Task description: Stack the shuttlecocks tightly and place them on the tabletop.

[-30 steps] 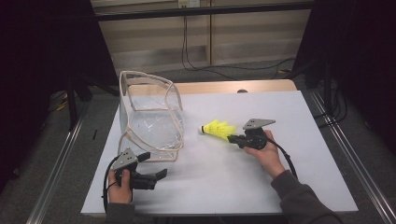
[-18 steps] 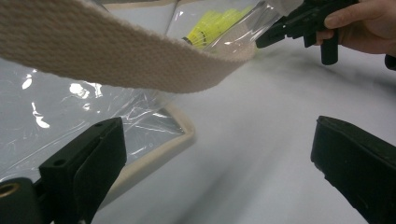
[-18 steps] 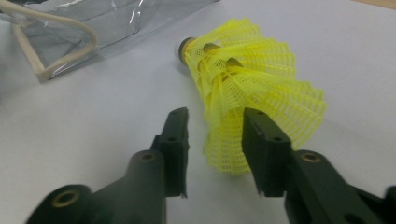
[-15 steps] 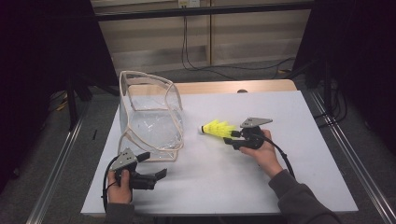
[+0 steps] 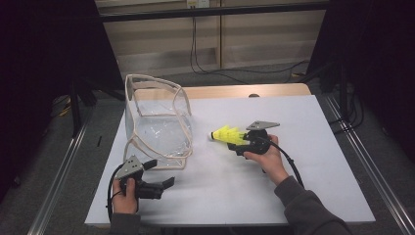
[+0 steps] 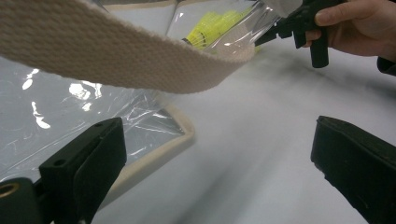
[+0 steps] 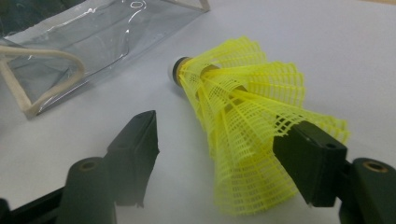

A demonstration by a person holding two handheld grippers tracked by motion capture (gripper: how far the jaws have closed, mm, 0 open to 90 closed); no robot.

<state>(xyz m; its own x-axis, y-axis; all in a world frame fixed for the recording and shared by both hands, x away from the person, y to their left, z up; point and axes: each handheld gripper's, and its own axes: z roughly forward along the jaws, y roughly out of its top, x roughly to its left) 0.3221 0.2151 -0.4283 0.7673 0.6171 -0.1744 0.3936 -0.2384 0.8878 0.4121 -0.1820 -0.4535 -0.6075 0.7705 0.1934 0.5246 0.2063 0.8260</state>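
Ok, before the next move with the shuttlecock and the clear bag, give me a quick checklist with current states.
1. Right gripper jaws: just been opening, shuttlecock between them, left jaw clear of it: ok.
2. Grip on shuttlecock: right jaw against the skirt, cannot tell if it presses.
3. Clear bag mouth open: cannot tell.
4. Left gripper open, holding nothing: ok.
5. Bag strap across the left gripper's view: not ok.
6. Shuttlecock outside the bag, on the table: ok.

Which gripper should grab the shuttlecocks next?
Right. The right gripper has just been opening, and the yellow shuttlecocks lie between its jaws, one pad touching. The left gripper waits open by the clear bag.
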